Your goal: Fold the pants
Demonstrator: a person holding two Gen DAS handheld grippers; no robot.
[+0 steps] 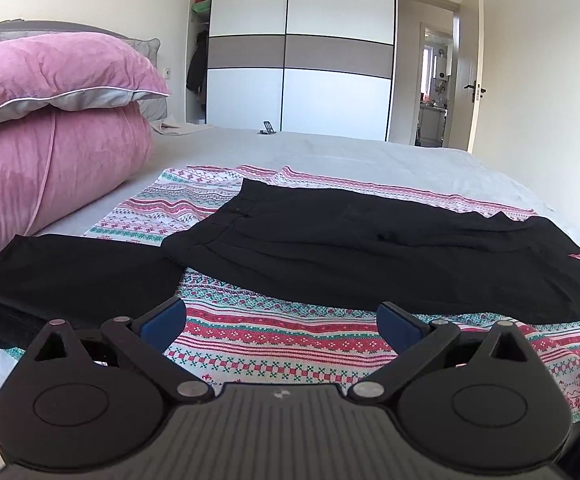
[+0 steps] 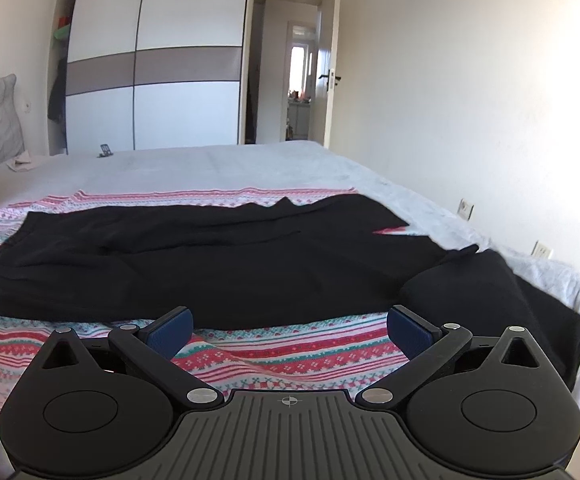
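Spread wide and holding nothing, the left gripper (image 1: 282, 326) hovers low over a patterned blanket (image 1: 274, 340) with red, green and white bands, which fills the gap between its blue fingertips (image 1: 165, 322). Just beyond the fingertips the black pants (image 1: 370, 256) lie flat across the blanket, waistband toward the left finger and legs running off past the right one. Outside the left finger lies a second dark garment (image 1: 70, 276), its near edge crumpled. Farther left, two pink pillows (image 1: 50, 120) are stacked on the grey bed (image 1: 350, 152), and a white wardrobe (image 1: 302, 48) stands far ahead.

Through the right wrist view, the right gripper (image 2: 289, 330) is likewise wide apart and empty above the same blanket (image 2: 290, 352), which ripples between the fingers. Directly ahead the pants (image 2: 210, 272) stretch across from beyond the left finger to beyond the right one. A black fold (image 2: 490, 292) rises just behind the right finger, near the bed's edge (image 2: 578, 292).
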